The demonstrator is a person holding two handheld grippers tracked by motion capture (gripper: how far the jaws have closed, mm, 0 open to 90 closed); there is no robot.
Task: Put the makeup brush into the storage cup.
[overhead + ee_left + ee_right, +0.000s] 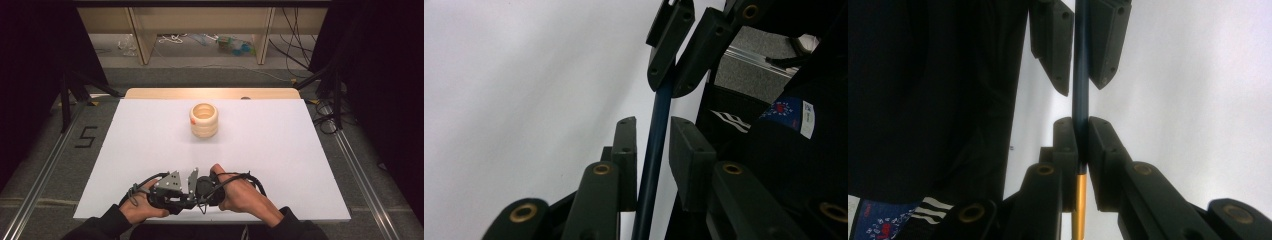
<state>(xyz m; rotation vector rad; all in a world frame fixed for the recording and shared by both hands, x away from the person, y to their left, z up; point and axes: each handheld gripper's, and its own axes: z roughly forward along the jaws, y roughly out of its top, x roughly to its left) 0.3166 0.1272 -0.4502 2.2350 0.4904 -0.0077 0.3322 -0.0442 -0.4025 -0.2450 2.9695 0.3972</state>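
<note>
Both tongs meet at the near table edge. Right gripper (1082,142): jaws pinched on a thin rod (1080,75), dark blue with a yellow end. Left gripper (654,145): I see its jaws straddling the same rod, a gap showing on one side, so not yet clamped. Hands (240,192) sit close together. Beyond, well apart, a ribbed cream cup (204,120) stands upright on the white table (300,165). Judged progress: rod picked up, handover or two-handed grip under way; any placing toward the cup remains.

Thin blue rod (655,135) between left claw (653,150) pads (626,150), white table (524,100) behind
</note>
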